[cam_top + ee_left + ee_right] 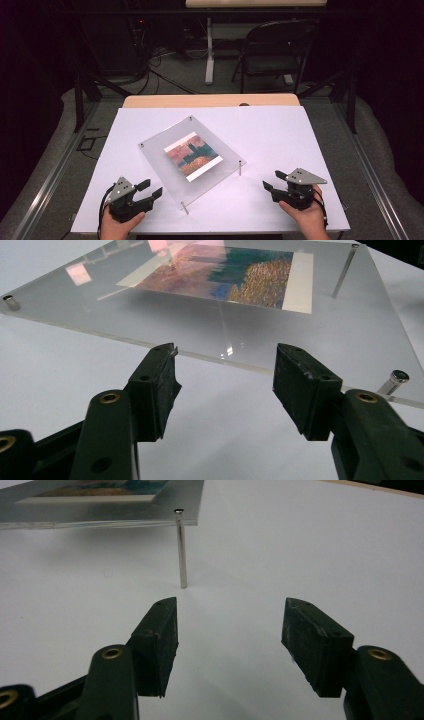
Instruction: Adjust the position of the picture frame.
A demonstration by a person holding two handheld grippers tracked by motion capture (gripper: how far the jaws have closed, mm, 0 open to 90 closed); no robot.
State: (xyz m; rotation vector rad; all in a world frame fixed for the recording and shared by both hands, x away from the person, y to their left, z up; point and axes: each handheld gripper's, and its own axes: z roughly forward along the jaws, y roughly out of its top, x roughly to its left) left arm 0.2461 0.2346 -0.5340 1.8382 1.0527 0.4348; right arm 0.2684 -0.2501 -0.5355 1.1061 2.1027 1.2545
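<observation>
White board is covering the table, leaving wide bare room to the right of the frame and along the near edge. The clear frame is sitting left of centre, turned at an angle, standing on thin metal pins with a colourful print lying in its middle. A folding chair is standing well back beyond the table, out of the way. The left gripper is resting near the frame's near-left edge, jaws spread apart and holding nothing; nothing is lying between it and the frame. The right gripper is sitting off the frame's right corner, jaws likewise parted and empty. The left gripper view is showing the frame's edge just ahead of the jaws. The right gripper view is showing one pin standing upright under the frame's corner, with bare board beyond.
</observation>
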